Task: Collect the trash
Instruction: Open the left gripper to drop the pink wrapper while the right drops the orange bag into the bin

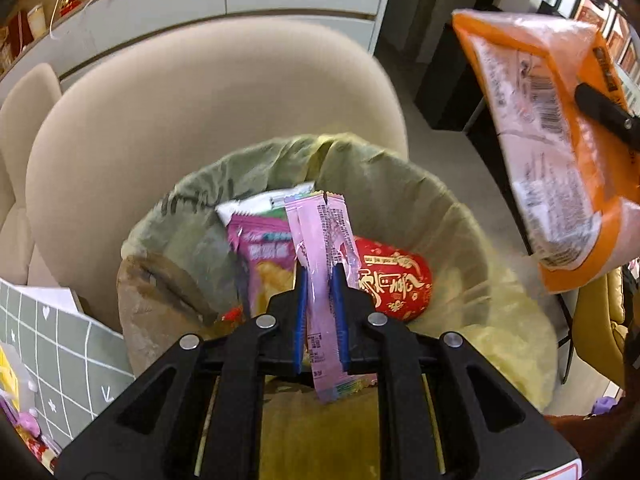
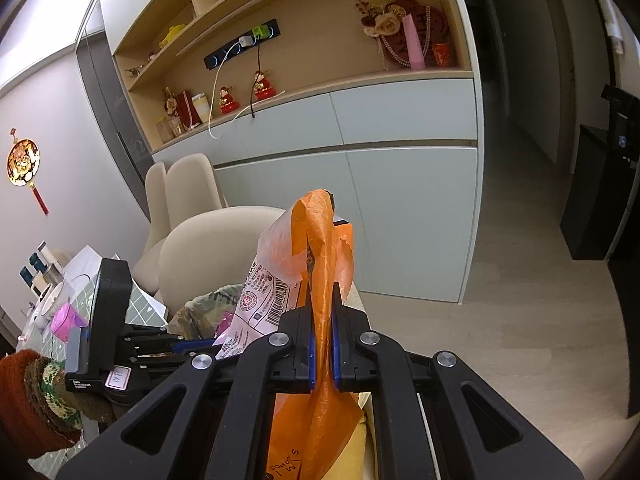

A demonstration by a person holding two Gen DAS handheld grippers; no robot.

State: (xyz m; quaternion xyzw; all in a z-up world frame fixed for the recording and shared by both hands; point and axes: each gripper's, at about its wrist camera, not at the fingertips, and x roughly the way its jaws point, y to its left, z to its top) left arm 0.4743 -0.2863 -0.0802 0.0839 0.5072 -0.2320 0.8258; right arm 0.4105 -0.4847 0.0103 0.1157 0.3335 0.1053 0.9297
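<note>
Left claw: pinching a pink stick wrapper between its blue pads, and hanging directly over the open bin, so letting go would likely be dropping the wrapper straight inside.

Pink stick wrapper: standing upright in the grip, long and narrow, crinkled, with small print on its back and a torn serrated top; its lower end is hanging below the pads.

Right claw: pressing together on a twisted fold of an orange bag, and holding it high and off to the right of the bin, apparently waiting its turn.

Orange bag: limp plastic, orange edged with a clear pinkish panel, showing a barcode and printed text; seen from the left wrist view it is hanging beside the bin's rim, not over the opening.

Bin: lined with a yellowish-green liner and sitting in front of a beige chair; it is already holding a purple snack packet and a red cup.

Stage: a judgement only, both pieces are looking ready for release, the wrapper first.
</note>
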